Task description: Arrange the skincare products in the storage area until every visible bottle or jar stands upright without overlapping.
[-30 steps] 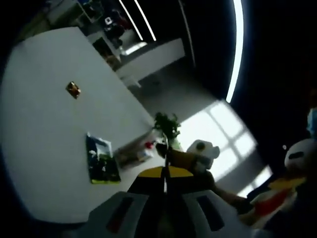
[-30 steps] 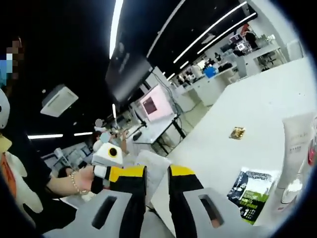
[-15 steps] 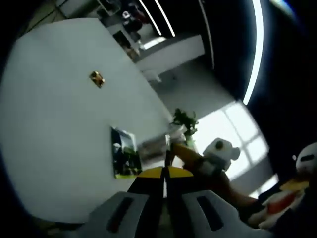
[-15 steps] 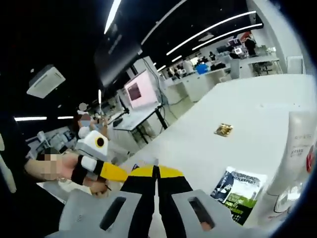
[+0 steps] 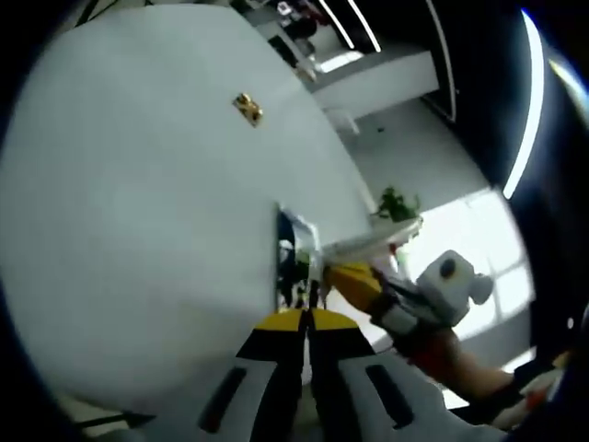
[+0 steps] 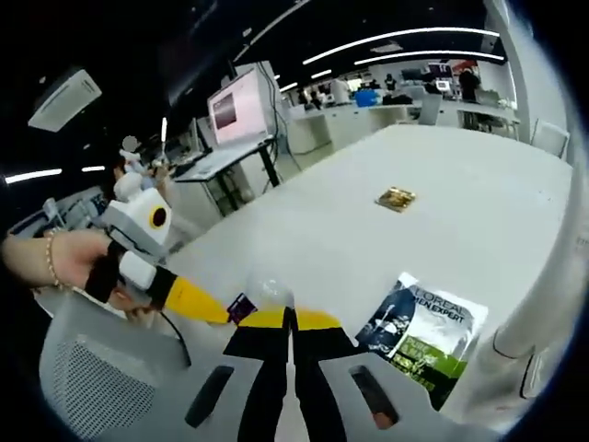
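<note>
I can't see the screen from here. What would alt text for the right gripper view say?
The right tongs, yellow-tipped and pressed shut, point across a white table where a L'Oreal Men Expert sachet lies flat and a small gold packet sits farther off. The left tongs, held in a person's hand, reach in from the left; a white tube rises at the right edge.

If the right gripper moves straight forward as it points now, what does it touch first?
Probably the white table. The right gripper, jaws shut, points along bare tabletop between the sachet and the small gold packet; depth is unclear.
</note>
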`<action>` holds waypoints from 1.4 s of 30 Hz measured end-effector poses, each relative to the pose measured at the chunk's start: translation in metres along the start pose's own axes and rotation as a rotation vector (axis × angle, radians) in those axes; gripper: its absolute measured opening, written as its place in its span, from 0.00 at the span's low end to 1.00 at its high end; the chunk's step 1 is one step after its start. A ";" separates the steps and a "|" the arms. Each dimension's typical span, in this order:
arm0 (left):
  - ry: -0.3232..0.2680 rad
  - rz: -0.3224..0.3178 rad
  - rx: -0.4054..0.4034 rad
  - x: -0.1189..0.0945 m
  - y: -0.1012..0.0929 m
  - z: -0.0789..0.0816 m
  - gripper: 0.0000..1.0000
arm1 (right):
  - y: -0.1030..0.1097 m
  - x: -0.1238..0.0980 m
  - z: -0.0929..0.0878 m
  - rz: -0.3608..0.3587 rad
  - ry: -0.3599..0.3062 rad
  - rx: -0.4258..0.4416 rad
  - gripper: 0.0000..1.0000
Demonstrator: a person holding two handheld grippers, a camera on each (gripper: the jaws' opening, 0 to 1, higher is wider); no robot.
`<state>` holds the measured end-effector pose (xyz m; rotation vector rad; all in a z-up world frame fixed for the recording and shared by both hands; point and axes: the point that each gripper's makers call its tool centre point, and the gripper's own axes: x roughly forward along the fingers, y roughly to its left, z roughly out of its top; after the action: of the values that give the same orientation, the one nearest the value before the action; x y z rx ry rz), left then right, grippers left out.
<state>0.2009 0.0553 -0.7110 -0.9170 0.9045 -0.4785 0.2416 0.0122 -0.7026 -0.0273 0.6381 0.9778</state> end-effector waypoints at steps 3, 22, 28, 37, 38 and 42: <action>0.014 0.016 0.007 0.005 0.003 -0.002 0.01 | -0.003 0.005 -0.004 -0.006 0.014 -0.009 0.01; 0.099 0.134 0.028 0.040 0.040 -0.001 0.00 | -0.033 0.040 -0.033 -0.066 0.123 -0.078 0.01; 0.107 0.147 0.032 0.043 0.045 0.002 0.00 | -0.038 0.045 -0.038 -0.079 0.138 -0.091 0.01; 0.100 0.143 0.013 0.046 0.045 0.004 0.00 | -0.042 0.049 -0.038 -0.101 0.144 -0.097 0.01; 0.100 0.144 0.016 0.046 0.044 0.004 0.00 | -0.042 0.049 -0.038 -0.103 0.146 -0.102 0.01; 0.103 0.143 0.035 0.045 0.047 0.008 0.00 | -0.041 0.046 -0.037 -0.115 0.145 -0.123 0.01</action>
<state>0.2325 0.0532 -0.7686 -0.7947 1.0447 -0.4200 0.2736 0.0131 -0.7674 -0.2433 0.7012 0.9082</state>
